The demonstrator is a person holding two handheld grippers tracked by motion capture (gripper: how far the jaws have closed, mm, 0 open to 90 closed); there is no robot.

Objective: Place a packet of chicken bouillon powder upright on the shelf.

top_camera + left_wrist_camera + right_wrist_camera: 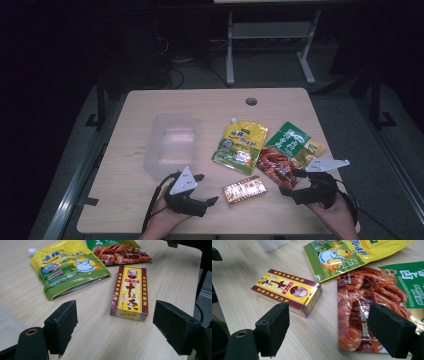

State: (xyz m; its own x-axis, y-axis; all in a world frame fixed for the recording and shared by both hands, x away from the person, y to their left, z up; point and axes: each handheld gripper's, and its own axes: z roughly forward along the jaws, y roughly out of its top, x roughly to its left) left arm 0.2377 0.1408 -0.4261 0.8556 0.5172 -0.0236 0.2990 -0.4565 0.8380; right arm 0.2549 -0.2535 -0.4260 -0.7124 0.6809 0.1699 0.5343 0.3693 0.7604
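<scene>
Yellow box (244, 191) lies flat between 2 open grippers.

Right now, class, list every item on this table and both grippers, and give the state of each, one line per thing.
Clear plastic container: lidless, empty, standing apart from the packets.
Yellow spouted pouch: lying flat, cap on.
Green and red snack packet: lying flat, sealed.
Yellow spice box: closed, lying flat between the grippers.
Left gripper: open, holding nothing.
Right gripper: open, jaws over the snack packet's corner.
</scene>
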